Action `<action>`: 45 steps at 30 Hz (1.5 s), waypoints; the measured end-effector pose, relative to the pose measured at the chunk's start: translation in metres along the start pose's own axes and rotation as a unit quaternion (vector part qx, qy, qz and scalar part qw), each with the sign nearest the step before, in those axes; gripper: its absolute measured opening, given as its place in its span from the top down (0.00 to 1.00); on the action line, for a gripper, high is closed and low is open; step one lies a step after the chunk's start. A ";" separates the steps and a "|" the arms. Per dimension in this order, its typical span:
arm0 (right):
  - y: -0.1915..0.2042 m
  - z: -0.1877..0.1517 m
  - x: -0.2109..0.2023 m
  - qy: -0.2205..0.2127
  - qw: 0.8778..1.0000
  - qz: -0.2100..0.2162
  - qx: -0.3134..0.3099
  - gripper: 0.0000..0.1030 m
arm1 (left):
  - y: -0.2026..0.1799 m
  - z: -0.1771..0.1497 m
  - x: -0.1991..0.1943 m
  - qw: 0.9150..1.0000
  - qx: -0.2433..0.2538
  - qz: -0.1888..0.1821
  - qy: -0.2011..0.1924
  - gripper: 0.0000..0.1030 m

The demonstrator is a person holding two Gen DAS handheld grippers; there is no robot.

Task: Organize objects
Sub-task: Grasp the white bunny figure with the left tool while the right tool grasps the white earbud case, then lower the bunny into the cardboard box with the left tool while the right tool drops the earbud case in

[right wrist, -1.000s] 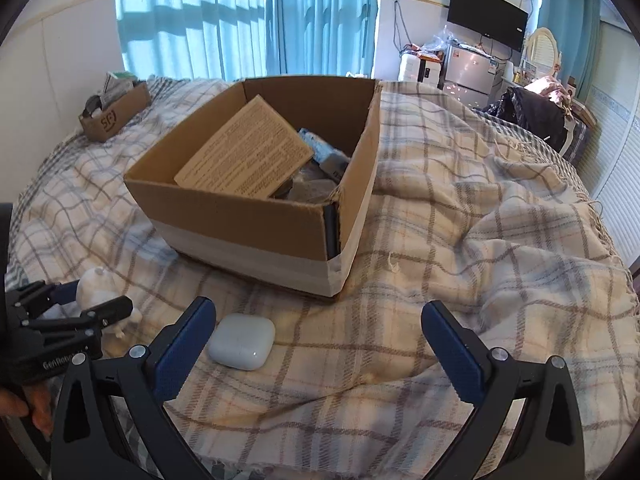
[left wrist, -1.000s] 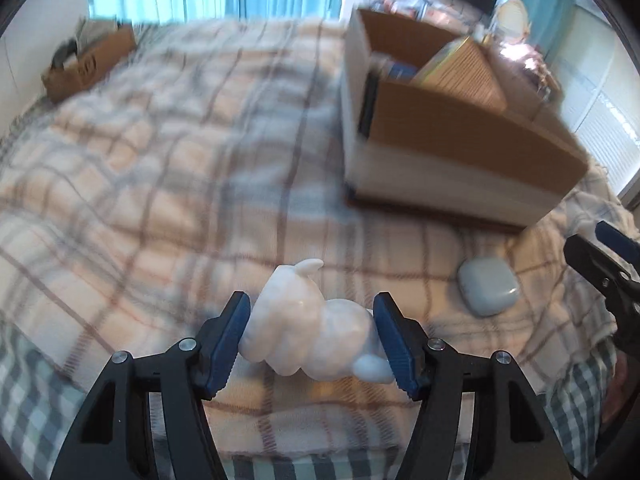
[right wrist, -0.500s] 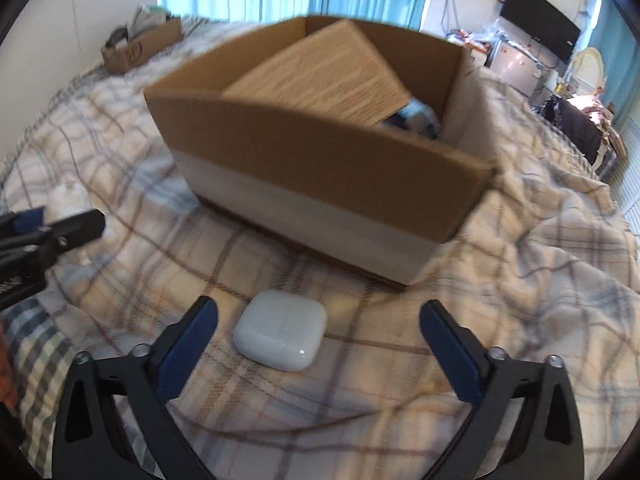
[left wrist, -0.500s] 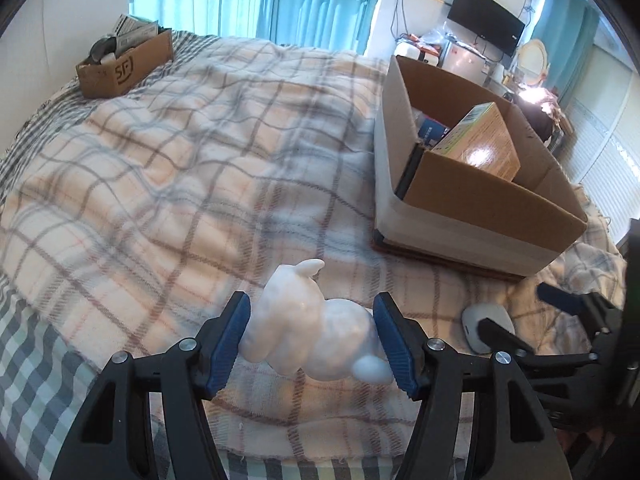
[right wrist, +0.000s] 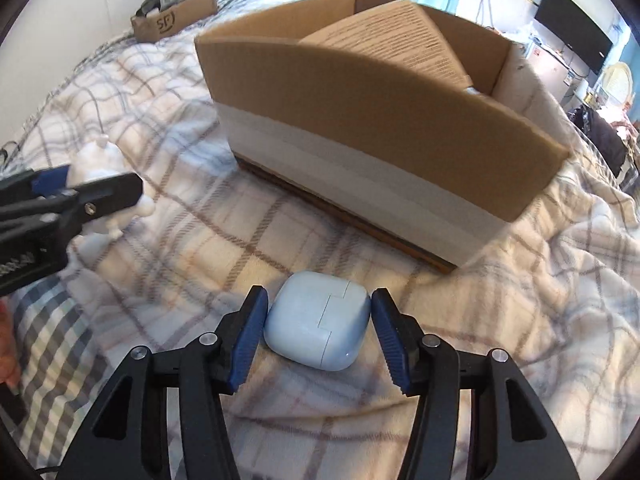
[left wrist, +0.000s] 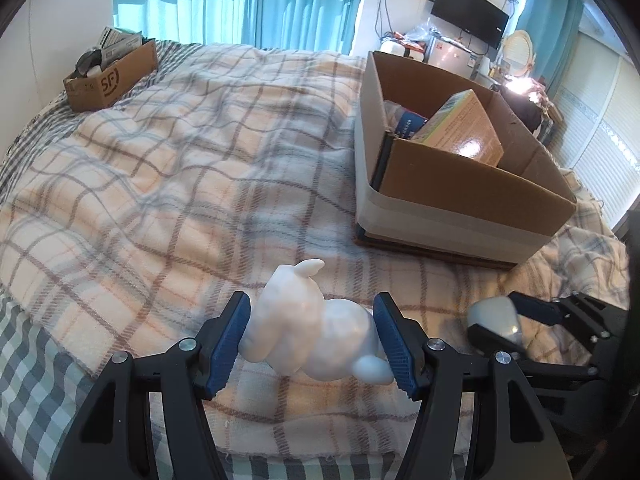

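Change: the right gripper (right wrist: 318, 330) has come down around the earbud case (right wrist: 317, 325); before, its blue pads stood wide.
Right jaws: close beside the case; touching or not, I cannot tell.
Left gripper (left wrist: 313, 338): squeezing the white bunny toy (left wrist: 310, 338), same as before.
Big box (right wrist: 376, 120): just behind the case; the bunny sits to its left.
Bed: checked blanket (left wrist: 168, 168).
Room: blue curtains (left wrist: 240, 0), a small box (left wrist: 108, 76) far behind the big box.

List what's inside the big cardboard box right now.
In the big cardboard box: a tan printed carton leaning tilted, and a blue-labelled item beside it. The box walls and the carton cover the floor and anything beneath.
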State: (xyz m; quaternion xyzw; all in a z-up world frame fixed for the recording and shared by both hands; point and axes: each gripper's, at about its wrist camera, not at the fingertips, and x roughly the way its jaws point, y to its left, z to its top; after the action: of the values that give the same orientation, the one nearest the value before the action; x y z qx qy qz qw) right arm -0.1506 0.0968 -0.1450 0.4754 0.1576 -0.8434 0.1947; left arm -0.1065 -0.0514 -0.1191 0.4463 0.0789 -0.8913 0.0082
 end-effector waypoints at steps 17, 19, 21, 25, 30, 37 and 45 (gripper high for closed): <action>-0.005 -0.013 -0.062 -0.058 0.997 0.025 0.034 0.51 | -0.013 -0.003 -0.025 0.999 -0.018 -0.045 -0.014 0.37; -0.008 -0.009 -0.075 -0.073 0.996 0.027 0.036 0.51 | -0.016 0.009 -0.038 0.998 -0.015 -0.057 -0.038 0.37; -0.015 0.001 -0.091 -0.094 0.994 0.022 0.043 0.51 | -0.021 0.027 -0.047 0.997 -0.005 -0.065 -0.051 0.37; -0.032 0.034 -0.121 -0.134 0.989 0.022 0.054 0.51 | -0.032 0.071 -0.067 0.994 0.017 -0.071 -0.086 0.37; -0.056 0.086 -0.141 -0.176 0.983 0.011 0.058 0.51 | -0.049 0.123 -0.065 0.991 0.037 -0.080 -0.104 0.37; -0.090 0.153 -0.123 -0.195 0.978 -0.014 0.071 0.51 | -0.078 0.167 -0.022 0.987 0.081 -0.089 -0.107 0.37; -0.123 0.191 -0.055 -0.156 0.982 -0.024 0.104 0.51 | -0.087 0.178 0.034 0.984 0.084 -0.125 -0.092 0.37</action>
State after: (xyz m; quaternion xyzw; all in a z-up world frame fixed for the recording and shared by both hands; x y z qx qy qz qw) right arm -0.3250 0.1282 0.0078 0.3513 0.0481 -0.9236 0.1457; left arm -0.2761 0.0104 -0.0295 0.3480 0.0580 -0.9261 -0.1338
